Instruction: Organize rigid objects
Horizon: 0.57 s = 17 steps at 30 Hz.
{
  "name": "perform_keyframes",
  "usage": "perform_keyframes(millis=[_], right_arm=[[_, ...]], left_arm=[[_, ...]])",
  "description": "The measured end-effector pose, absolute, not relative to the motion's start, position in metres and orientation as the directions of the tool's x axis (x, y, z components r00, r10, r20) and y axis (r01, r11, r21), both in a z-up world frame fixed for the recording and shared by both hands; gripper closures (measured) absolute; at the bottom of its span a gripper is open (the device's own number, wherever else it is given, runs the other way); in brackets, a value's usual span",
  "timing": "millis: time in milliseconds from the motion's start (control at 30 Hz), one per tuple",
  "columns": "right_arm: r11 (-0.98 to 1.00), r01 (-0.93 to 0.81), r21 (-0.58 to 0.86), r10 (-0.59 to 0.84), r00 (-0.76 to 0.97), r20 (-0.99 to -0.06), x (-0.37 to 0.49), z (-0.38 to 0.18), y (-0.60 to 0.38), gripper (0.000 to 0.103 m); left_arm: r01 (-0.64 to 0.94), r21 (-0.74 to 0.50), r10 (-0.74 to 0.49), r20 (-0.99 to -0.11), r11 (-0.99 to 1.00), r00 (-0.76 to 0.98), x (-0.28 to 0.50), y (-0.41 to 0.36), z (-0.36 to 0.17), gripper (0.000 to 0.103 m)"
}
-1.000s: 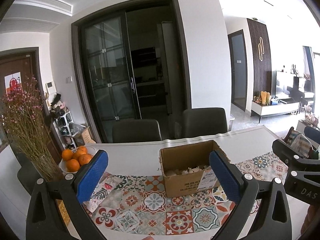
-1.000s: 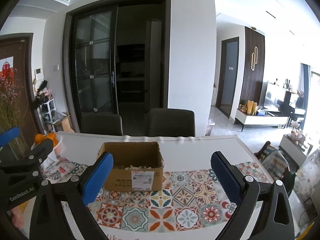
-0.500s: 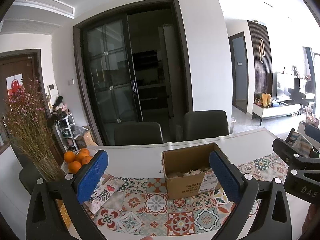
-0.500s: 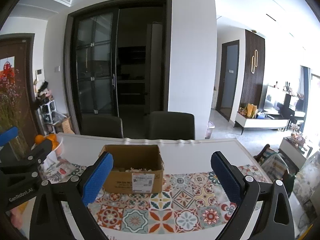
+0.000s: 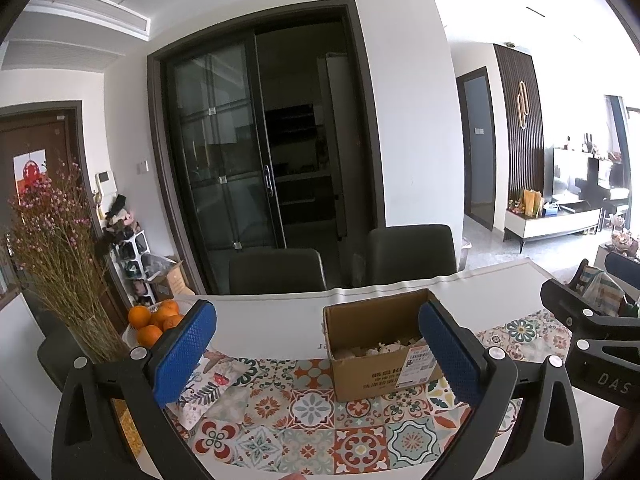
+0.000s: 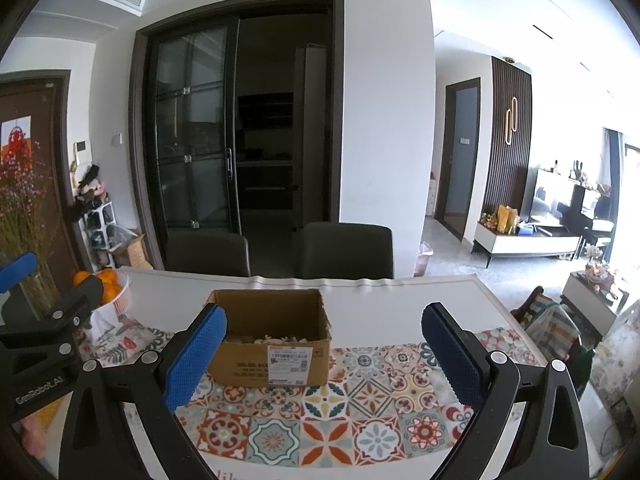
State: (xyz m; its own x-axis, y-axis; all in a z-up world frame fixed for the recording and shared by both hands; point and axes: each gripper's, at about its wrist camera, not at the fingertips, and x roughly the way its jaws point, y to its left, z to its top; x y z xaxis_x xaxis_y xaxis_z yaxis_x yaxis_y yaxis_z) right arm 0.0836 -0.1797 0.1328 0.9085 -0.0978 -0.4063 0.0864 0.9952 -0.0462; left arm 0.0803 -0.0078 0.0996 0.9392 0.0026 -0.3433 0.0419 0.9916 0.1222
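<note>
An open cardboard box (image 5: 372, 356) with a white shipping label stands on the patterned table runner (image 5: 308, 412); it also shows in the right wrist view (image 6: 272, 356). Several small pale objects (image 5: 384, 347) lie inside it (image 6: 276, 338). My left gripper (image 5: 316, 352) is open and empty, held above the table's near side with the box behind its right finger. My right gripper (image 6: 324, 352) is open and empty, with the box behind its left finger. Each gripper shows at the edge of the other's view.
A white bowl of oranges (image 5: 154, 322) and a vase of dried flowers (image 5: 60, 264) stand at the table's left. A patterned pouch (image 5: 208, 384) lies on the runner's left end. Two dark chairs (image 5: 276, 272) stand behind the table.
Both grippers have tilted up slightly, so the table and box sit lower in both views. Both stay open and empty.
</note>
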Motion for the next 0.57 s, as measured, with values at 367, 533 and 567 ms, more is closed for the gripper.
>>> perform_keyframes(millis=[367, 533, 567], right_arm=[[0.995, 0.089, -0.046, -0.100, 0.906, -0.411, 0.0847, 0.1310, -0.1801, 0.004], [0.995, 0.090, -0.050, -0.103, 0.905, -0.412, 0.0860, 0.1300, -0.1801, 0.004], [0.995, 0.090, -0.050, -0.103, 0.905, -0.413, 0.0861, 0.1299, -0.1804, 0.004]], left_arm=[[0.050, 0.114, -0.007, -0.350, 0.992, 0.937, 0.0851, -0.0108, 0.1026, 0.000], [0.052, 0.110, -0.010, -0.353, 0.993, 0.936, 0.0868, -0.0096, 0.1022, 0.000], [0.053, 0.109, -0.011, -0.352, 0.993, 0.936, 0.0868, -0.0096, 0.1022, 0.000]])
